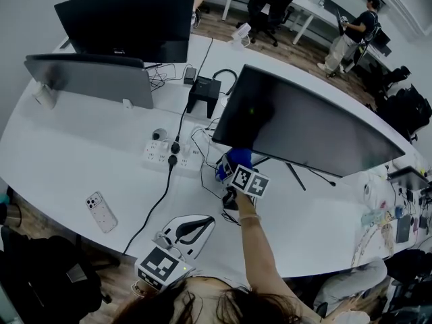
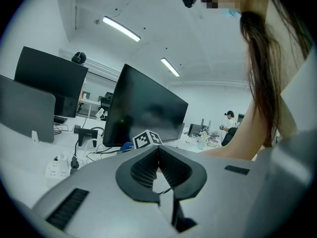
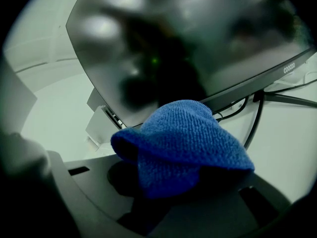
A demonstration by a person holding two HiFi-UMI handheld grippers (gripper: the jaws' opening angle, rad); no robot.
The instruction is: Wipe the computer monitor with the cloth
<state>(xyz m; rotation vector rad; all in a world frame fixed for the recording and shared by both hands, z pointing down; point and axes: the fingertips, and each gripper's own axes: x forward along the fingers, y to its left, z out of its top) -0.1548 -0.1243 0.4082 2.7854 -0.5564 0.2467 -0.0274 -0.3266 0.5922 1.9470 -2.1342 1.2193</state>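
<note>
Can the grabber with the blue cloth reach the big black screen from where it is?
Probably yes. The right gripper holds the blue cloth right by the monitor's lower corner, and nothing seems to sit between them.

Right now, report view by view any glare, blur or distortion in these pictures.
Head view: the fisheye bows the edge of the table; light is even, and the monitor reads dark with little glare. Left gripper view: black corners, bright ceiling strip lights, monitor sharp. Right gripper view: the cloth is crisp, while the monitor mirrors soft, smeared shapes; the edges darken.
</note>
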